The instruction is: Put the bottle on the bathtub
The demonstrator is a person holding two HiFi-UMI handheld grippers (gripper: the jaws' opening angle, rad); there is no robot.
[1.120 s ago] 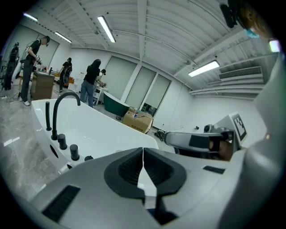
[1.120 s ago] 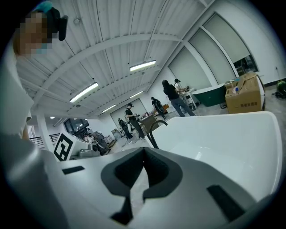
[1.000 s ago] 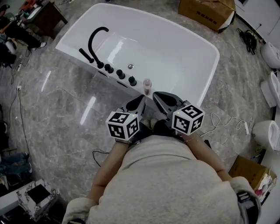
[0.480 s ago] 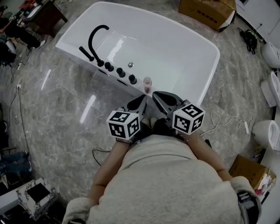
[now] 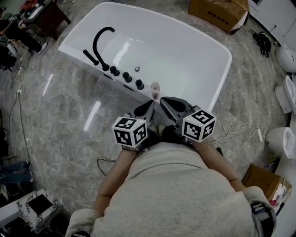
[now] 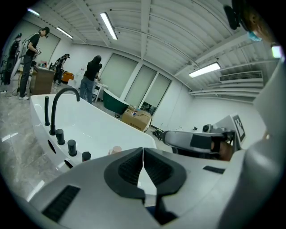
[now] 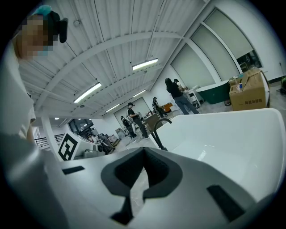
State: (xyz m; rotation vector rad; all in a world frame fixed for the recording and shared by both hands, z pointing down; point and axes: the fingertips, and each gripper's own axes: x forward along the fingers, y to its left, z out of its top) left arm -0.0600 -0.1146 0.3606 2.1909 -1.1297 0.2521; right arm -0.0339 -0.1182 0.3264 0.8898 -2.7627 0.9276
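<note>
A small pale pink bottle (image 5: 156, 90) stands upright on the near rim of the white bathtub (image 5: 203, 97), just right of the black knobs (image 5: 127, 77). In the left gripper view only its cap (image 6: 115, 150) peeks over the jaws. My left gripper (image 5: 150, 106) is held close in front of the bottle and a little to its left, shut and empty. My right gripper (image 5: 163, 102) sits beside it, just right of the bottle, also shut with nothing between its pads. Both jaw pairs meet at the tips in their own views, the left gripper (image 6: 143, 150) and the right gripper (image 7: 144, 150).
A curved black faucet (image 5: 99, 44) rises from the tub's rim at the left. A cardboard box (image 5: 218, 13) stands beyond the tub. Toilets (image 5: 283, 139) line the right side, and a white cable (image 5: 231, 127) lies on the marble floor. People stand at the far left.
</note>
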